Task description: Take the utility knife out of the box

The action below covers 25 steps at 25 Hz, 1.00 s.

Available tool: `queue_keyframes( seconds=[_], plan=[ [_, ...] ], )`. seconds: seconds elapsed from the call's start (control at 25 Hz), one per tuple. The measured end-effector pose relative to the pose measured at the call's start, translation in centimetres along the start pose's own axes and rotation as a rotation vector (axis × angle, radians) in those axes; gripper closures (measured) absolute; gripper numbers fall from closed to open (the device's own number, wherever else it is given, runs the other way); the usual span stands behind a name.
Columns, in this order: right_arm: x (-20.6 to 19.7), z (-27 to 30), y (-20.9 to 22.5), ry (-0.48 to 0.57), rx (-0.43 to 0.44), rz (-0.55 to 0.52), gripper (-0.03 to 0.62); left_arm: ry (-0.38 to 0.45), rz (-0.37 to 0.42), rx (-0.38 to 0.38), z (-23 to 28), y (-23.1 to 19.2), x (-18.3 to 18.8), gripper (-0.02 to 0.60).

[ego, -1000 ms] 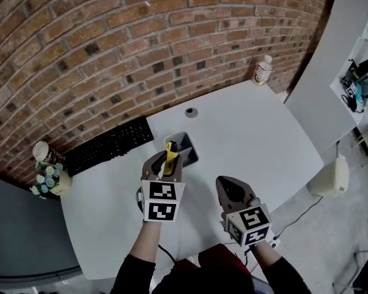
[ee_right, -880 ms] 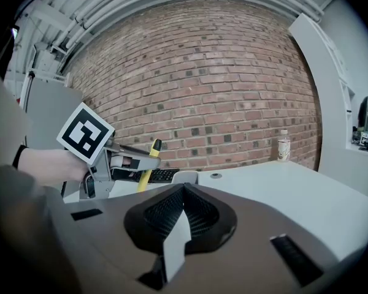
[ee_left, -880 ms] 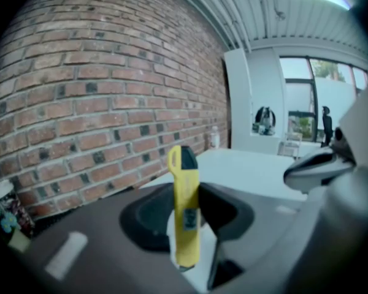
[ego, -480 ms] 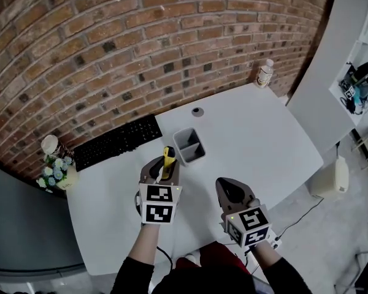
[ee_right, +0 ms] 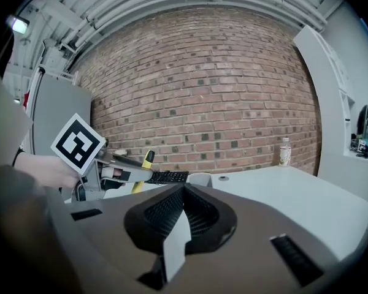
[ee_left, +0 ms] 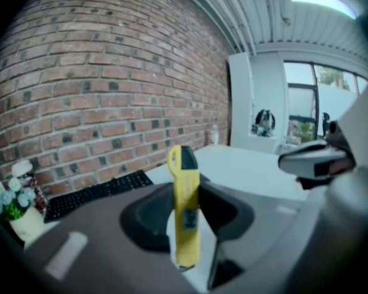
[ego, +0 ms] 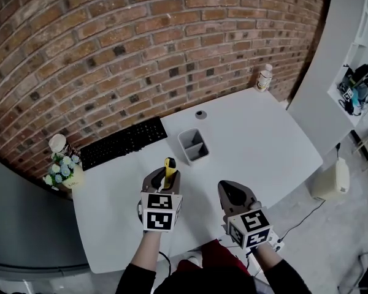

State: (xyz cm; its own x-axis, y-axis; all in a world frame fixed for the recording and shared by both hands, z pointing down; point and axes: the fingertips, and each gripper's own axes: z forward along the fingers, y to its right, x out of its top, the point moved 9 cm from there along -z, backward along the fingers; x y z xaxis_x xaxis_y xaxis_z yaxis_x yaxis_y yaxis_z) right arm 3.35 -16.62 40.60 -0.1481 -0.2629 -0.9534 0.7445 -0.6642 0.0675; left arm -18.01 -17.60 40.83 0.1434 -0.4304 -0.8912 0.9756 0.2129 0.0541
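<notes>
A yellow utility knife (ego: 169, 166) with a black end stands upright between the jaws of my left gripper (ego: 164, 175), which is shut on it above the white table. In the left gripper view the knife (ee_left: 185, 208) fills the gap of the left gripper (ee_left: 187, 192). The grey box (ego: 192, 146) sits farther back on the table, apart from the knife. My right gripper (ego: 232, 187) hovers to the right, shut with nothing in it. From the right gripper view its jaws (ee_right: 183, 192) meet, with the knife (ee_right: 145, 162) and box (ee_right: 200, 179) beyond.
A black keyboard (ego: 125, 143) lies at the back left near the brick wall. A flower pot (ego: 64, 170) stands at the table's left edge and a bottle (ego: 265, 77) at the far right corner. A round grommet (ego: 200, 114) sits behind the box.
My left gripper has drawn back from the box toward the person with the knife in it. The right gripper has come back a little too.
</notes>
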Motion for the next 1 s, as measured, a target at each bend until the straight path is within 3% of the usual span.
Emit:
queue_keyframes(
  seconds=[1.0],
  plan=[
    [-0.8,-3.4,-4.8,-0.013,0.025,-0.008,0.586,-0.027,-0.059,0.041,-7.8,-0.2,-5.3,0.45]
  ],
)
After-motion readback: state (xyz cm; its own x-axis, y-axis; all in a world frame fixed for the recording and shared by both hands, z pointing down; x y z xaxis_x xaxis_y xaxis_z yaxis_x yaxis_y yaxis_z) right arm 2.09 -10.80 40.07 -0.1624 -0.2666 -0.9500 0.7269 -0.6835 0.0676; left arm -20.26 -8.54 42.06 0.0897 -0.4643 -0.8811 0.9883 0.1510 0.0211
